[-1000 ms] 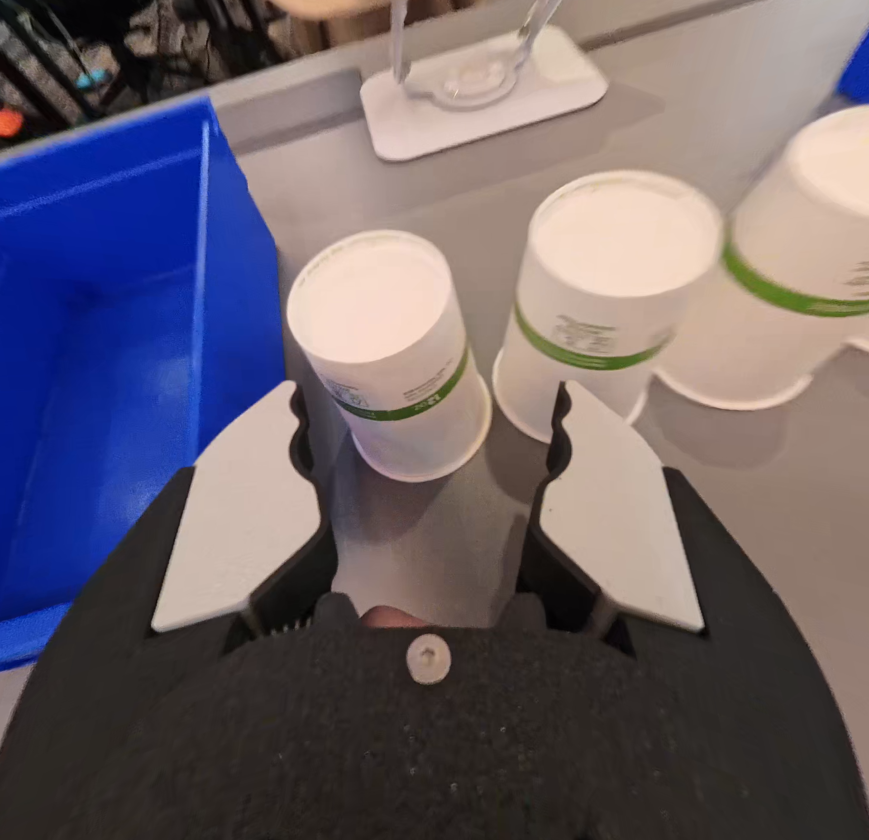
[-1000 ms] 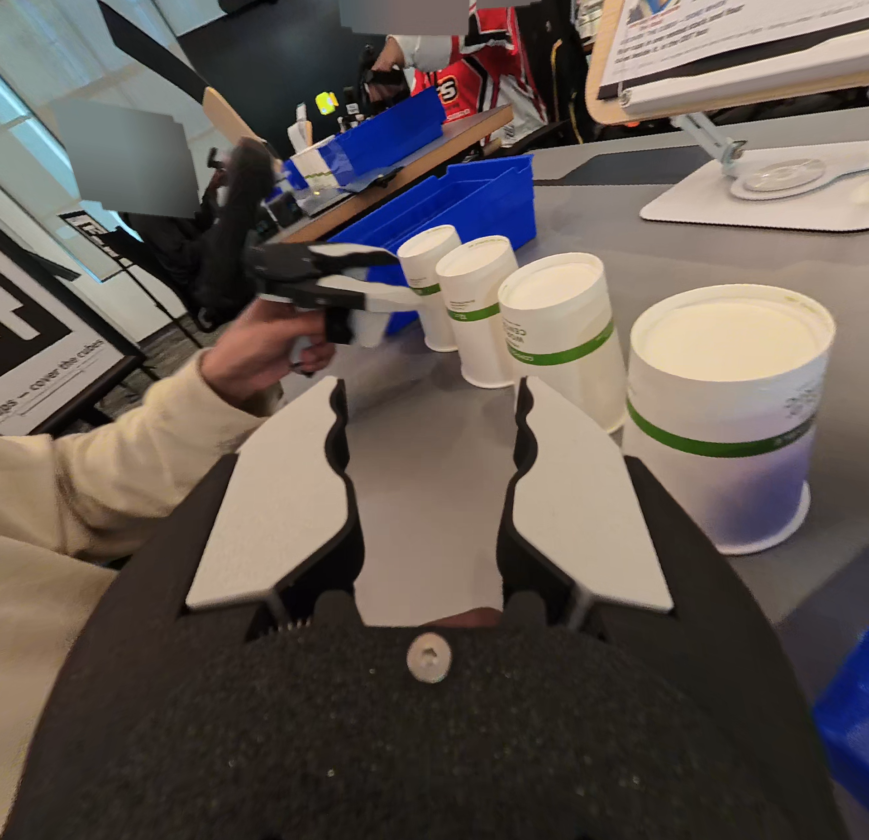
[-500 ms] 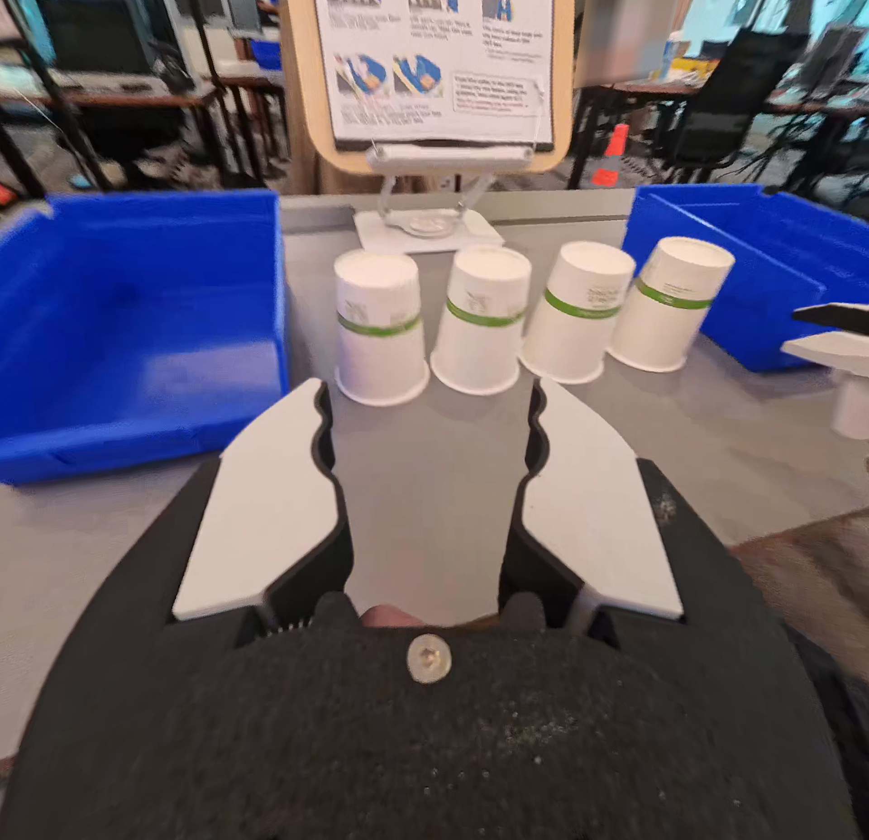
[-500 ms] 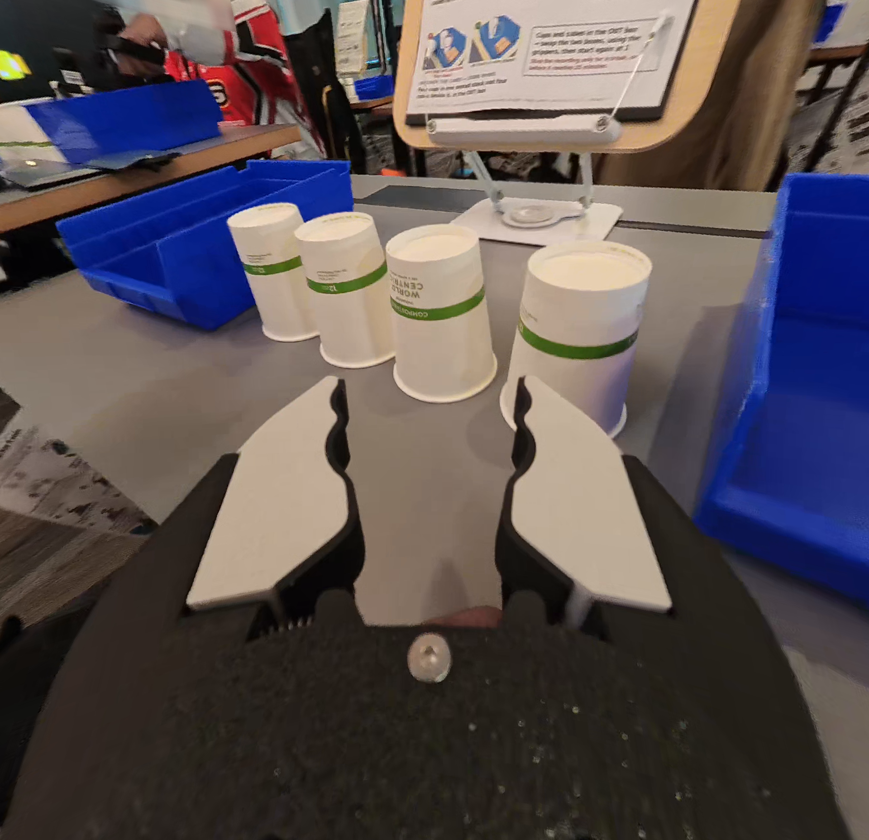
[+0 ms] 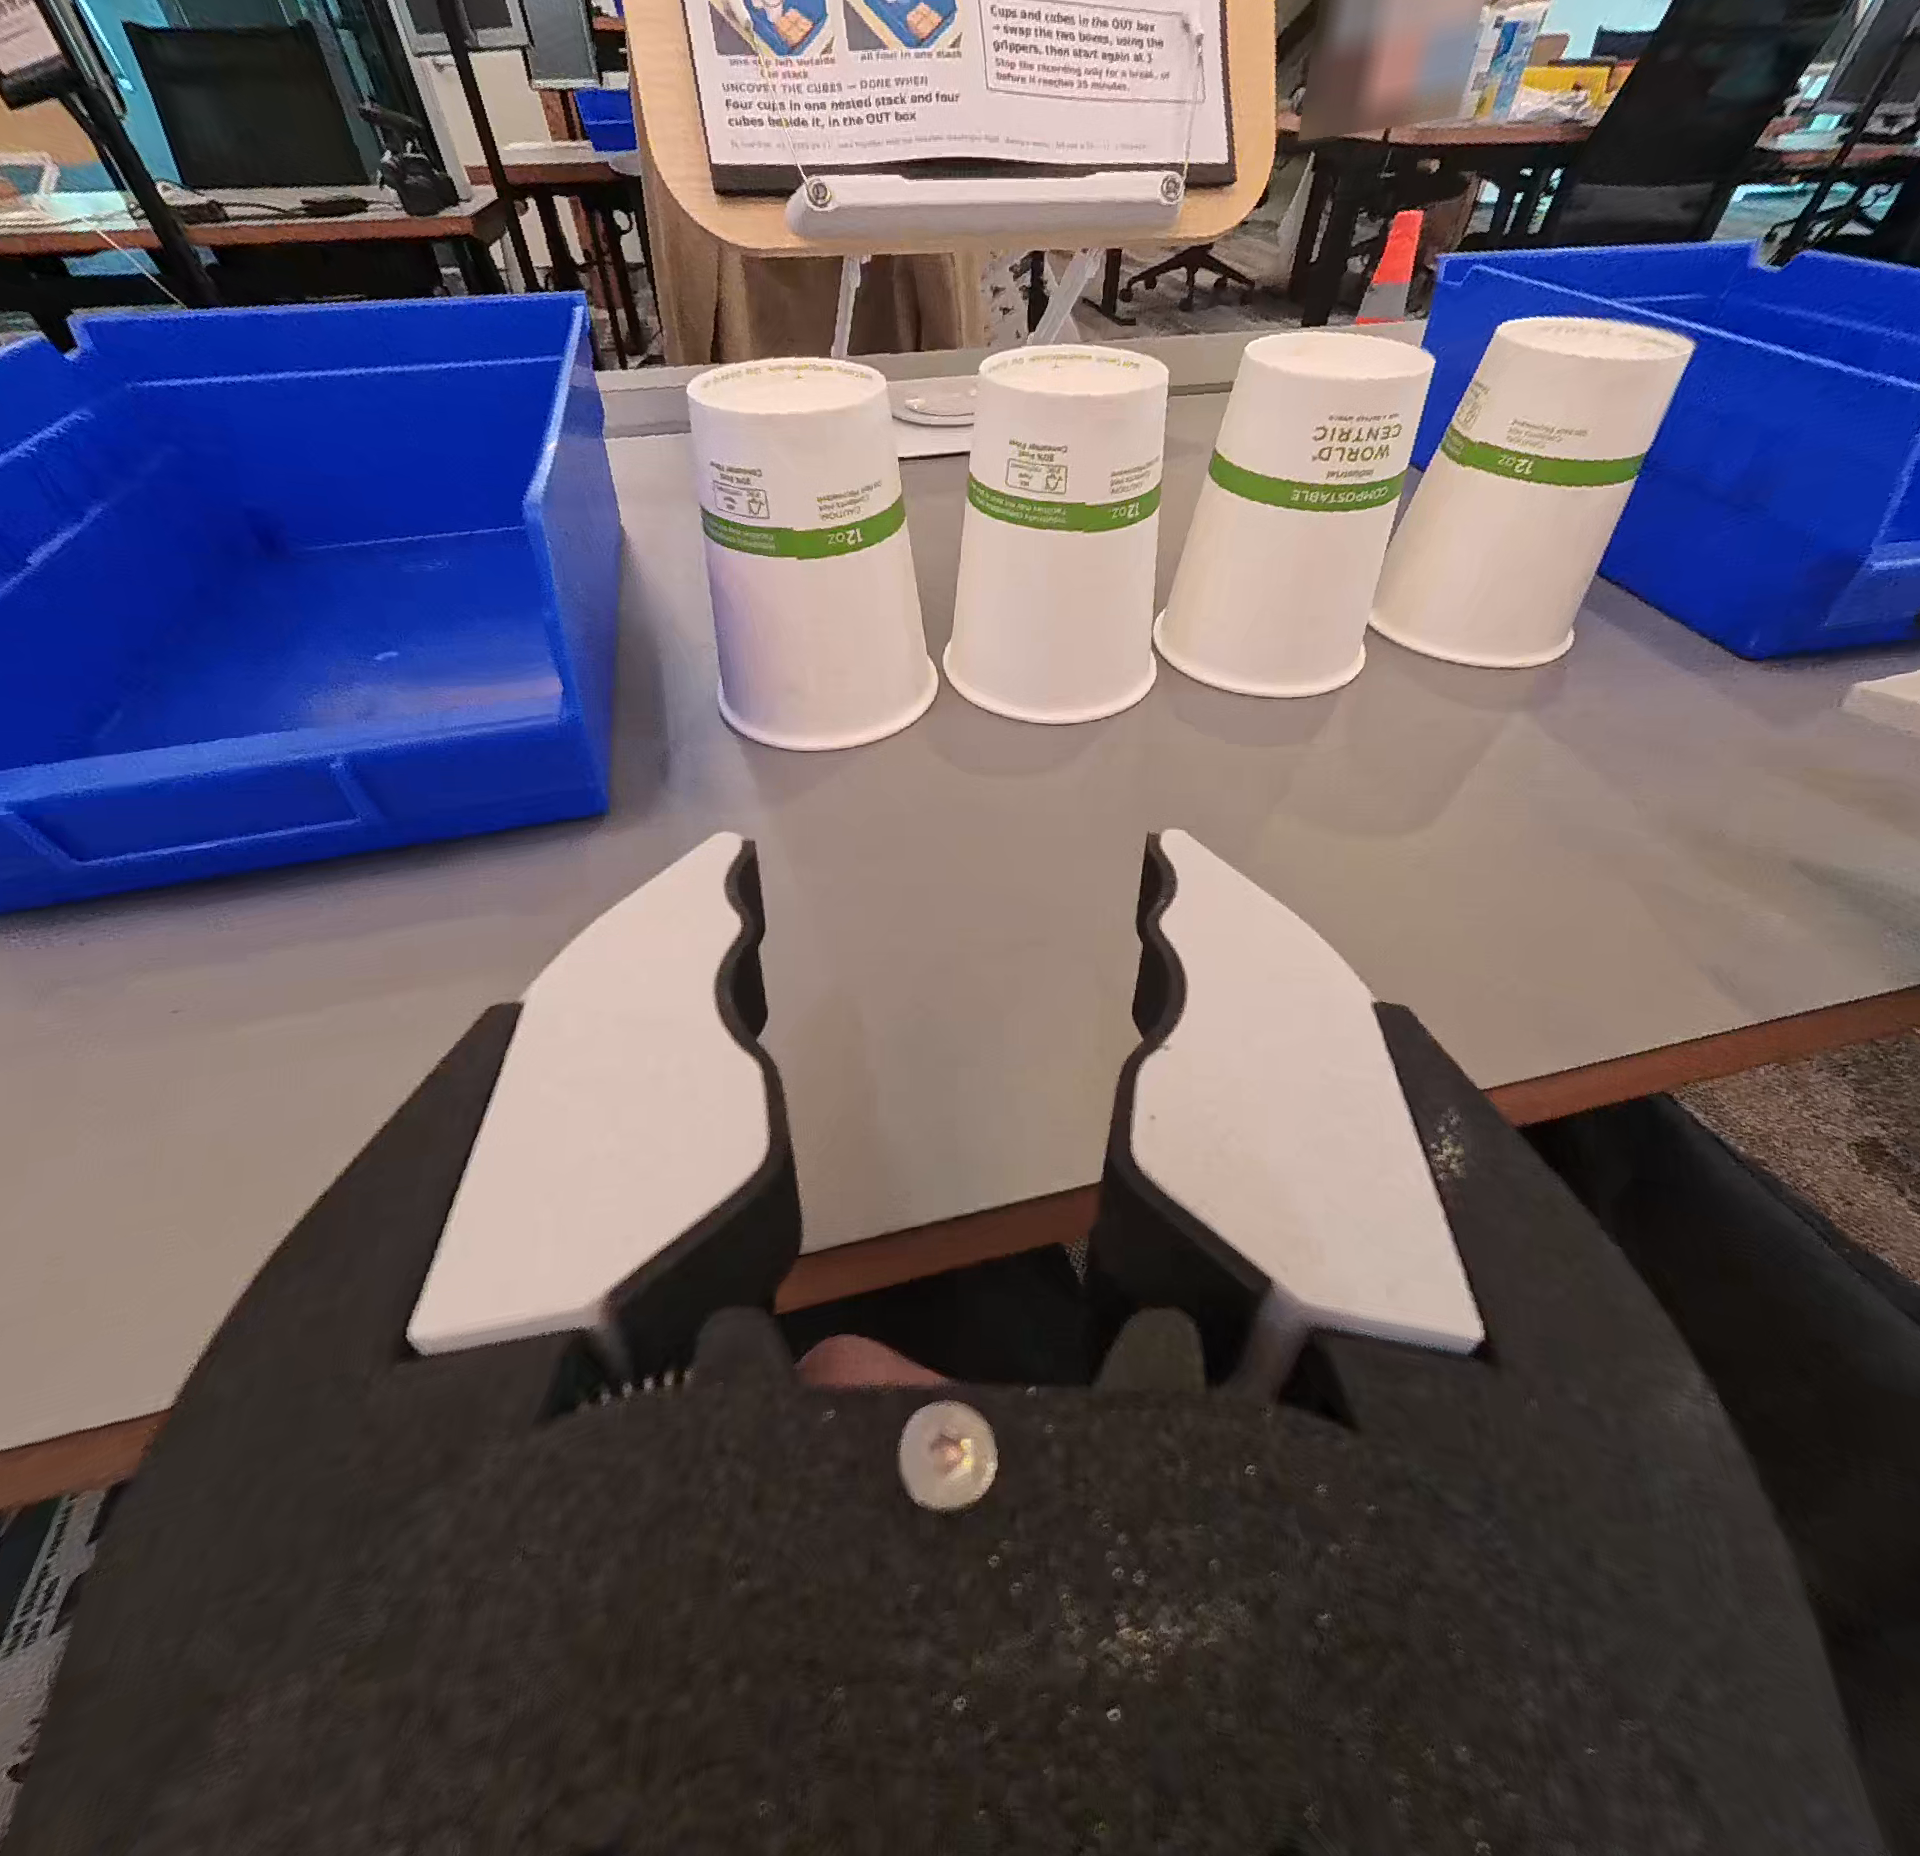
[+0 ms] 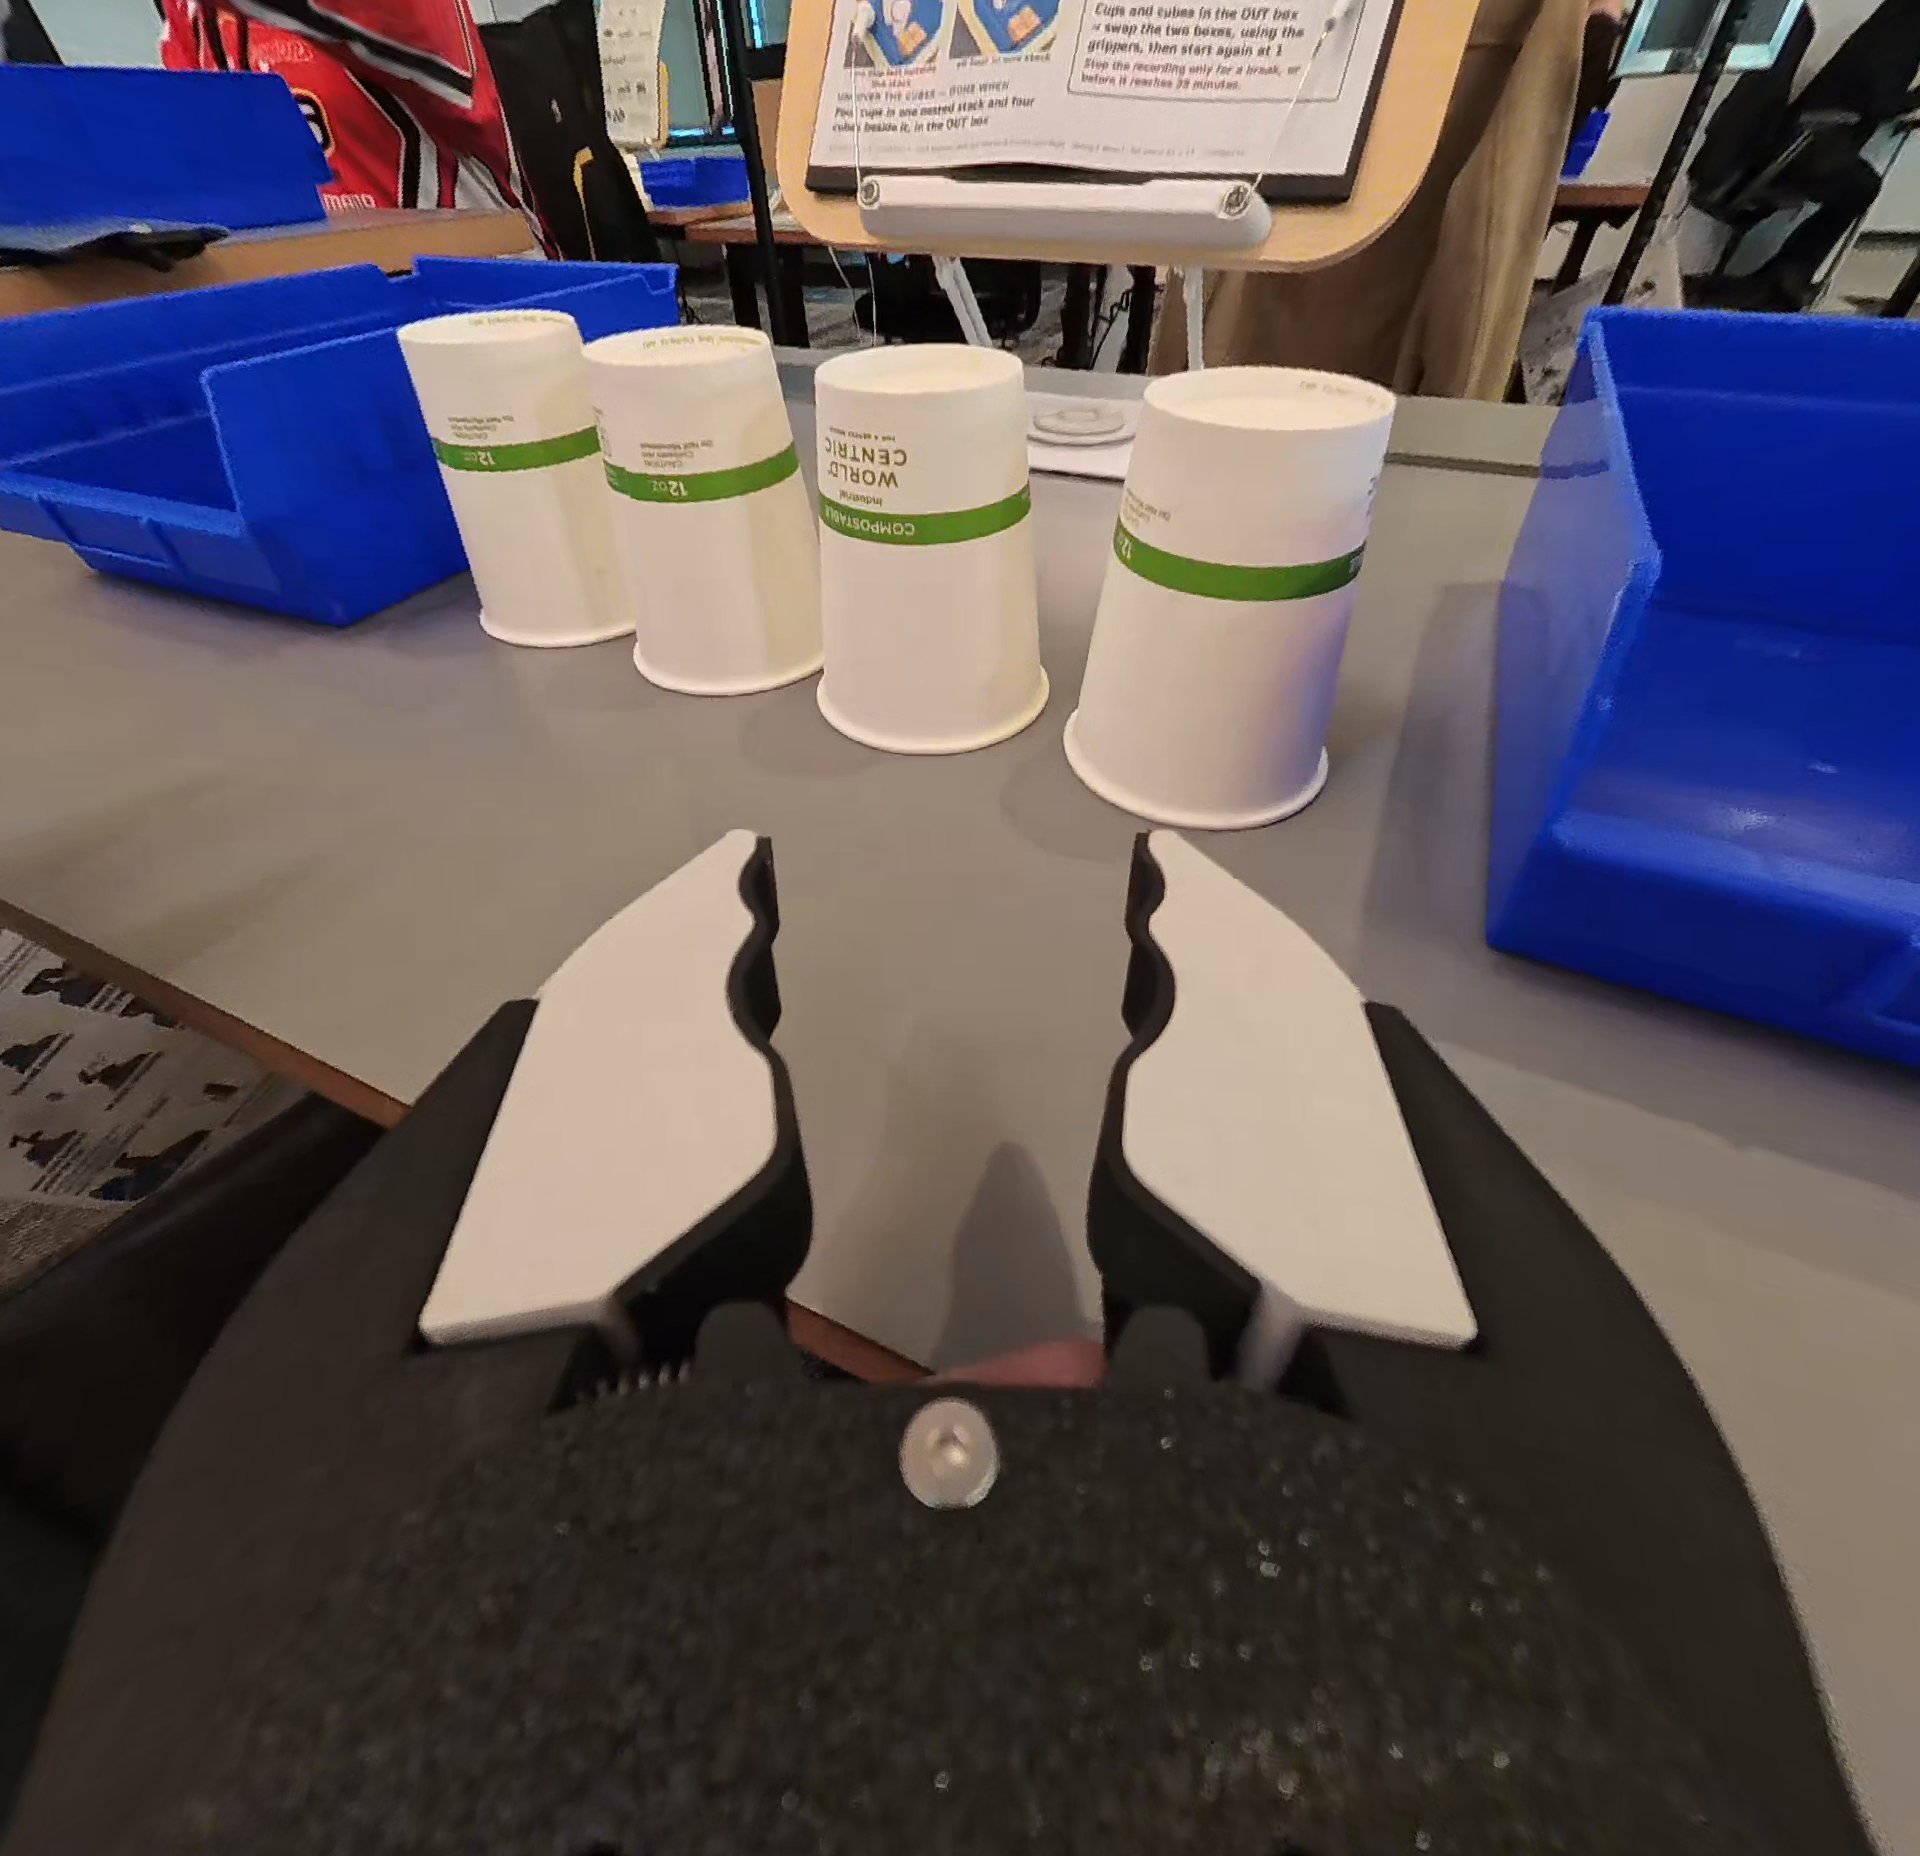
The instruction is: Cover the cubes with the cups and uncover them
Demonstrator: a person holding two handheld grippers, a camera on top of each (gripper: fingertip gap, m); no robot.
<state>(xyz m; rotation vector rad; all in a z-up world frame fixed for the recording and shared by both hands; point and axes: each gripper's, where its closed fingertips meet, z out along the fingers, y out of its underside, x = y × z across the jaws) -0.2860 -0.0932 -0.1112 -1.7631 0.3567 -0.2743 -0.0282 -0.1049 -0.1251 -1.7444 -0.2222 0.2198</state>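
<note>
Several white paper cups with a green band stand upside down in a row on the grey table. In the left wrist view the leftmost cup is straight ahead and the rightmost cup is by the right bin. In the right wrist view the row runs from the leftmost cup to the nearest cup. No cubes show; whatever is under the cups is hidden. My left gripper is open and empty, near the table's front edge. My right gripper is open and empty, short of the cups.
An empty blue bin stands left of the cups and another blue bin stands on the right, also seen in the right wrist view. An instruction board on a white stand stands behind the cups. A person in red is behind.
Both grippers have pulled back from the cups toward the table's front edge and levelled out. The cups have not moved. Both stay open.
</note>
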